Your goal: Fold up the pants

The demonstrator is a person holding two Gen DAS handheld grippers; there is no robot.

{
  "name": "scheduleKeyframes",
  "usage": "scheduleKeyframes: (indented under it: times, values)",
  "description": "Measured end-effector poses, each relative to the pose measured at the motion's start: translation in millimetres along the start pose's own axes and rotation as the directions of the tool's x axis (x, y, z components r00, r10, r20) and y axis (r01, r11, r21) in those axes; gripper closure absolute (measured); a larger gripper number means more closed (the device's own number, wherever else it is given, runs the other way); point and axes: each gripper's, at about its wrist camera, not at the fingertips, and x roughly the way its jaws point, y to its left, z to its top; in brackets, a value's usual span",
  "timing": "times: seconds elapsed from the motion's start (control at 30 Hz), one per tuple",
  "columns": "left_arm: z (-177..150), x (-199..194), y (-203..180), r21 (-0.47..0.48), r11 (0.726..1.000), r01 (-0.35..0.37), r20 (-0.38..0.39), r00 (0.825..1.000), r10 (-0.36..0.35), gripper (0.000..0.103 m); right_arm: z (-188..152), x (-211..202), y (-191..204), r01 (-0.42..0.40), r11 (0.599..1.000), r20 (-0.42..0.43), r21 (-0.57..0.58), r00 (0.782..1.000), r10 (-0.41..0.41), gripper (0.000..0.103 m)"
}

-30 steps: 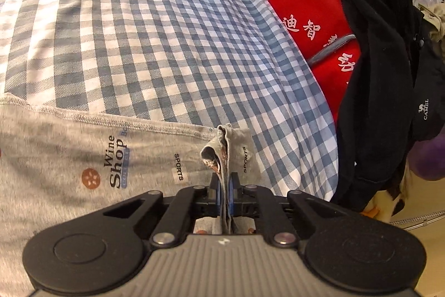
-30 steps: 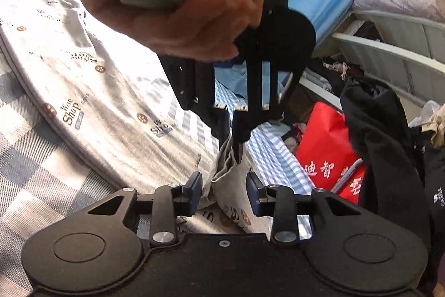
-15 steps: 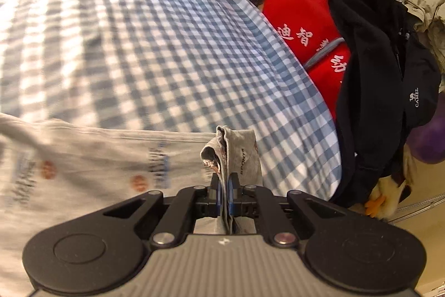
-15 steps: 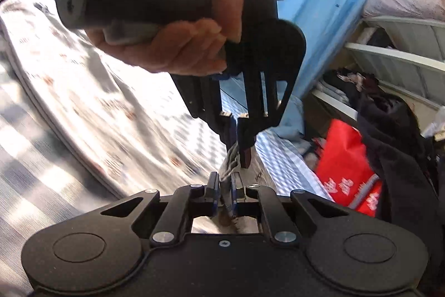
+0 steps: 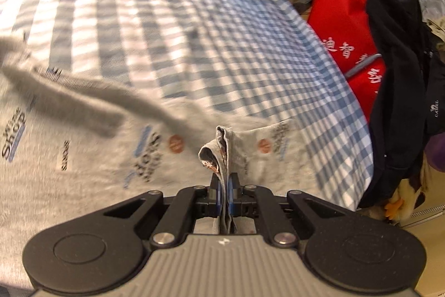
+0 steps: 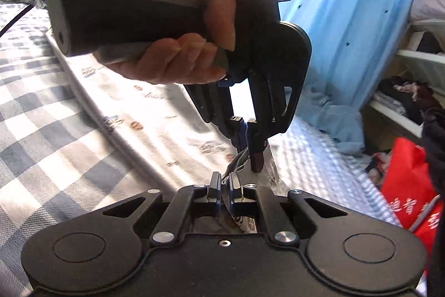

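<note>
The grey printed pants [image 5: 91, 157] lie on the blue-and-white checked bed [image 5: 194, 27]. My left gripper [image 5: 224, 185] is shut on a bunched corner of the pants and lifts it off the sheet. In the right wrist view the pants [image 6: 155, 113] stretch away across the bed, and my right gripper [image 6: 225, 187] is shut on the same corner. The left gripper [image 6: 246, 149], held in a hand, pinches the cloth just above and beyond it.
A red bag [image 5: 345, 27] with white characters and a hanging black jacket [image 5: 397, 74] stand off the bed's right edge. A blue curtain [image 6: 347, 18] and light-blue cloth [image 6: 339, 124] lie beyond the bed. White shelving [image 6: 411, 80] stands at the right.
My right gripper closed on the pants corner beside the left gripper. Both grippers lifted the corner and carried it along the bed; the cloth blurs and folds over itself.
</note>
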Motion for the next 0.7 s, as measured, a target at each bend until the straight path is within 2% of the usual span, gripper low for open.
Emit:
scheduleKeyframes:
  times: [0.23,0.7]
  values:
    - [-9.6,13.4,25.3,-0.055,0.998,0.035,-0.003,0.999,-0.035,0.099,-5.6,14.1,9.3,-0.018,1.000,-0.046,0.015,0.999,0.019,0.098]
    - [-9.2,8.8,20.9,-0.049,0.998,0.045,0.011,0.999,-0.044,0.099,-6.7,16.0,9.0,-0.010,0.999,-0.046,0.047,0.999,0.012,0.098]
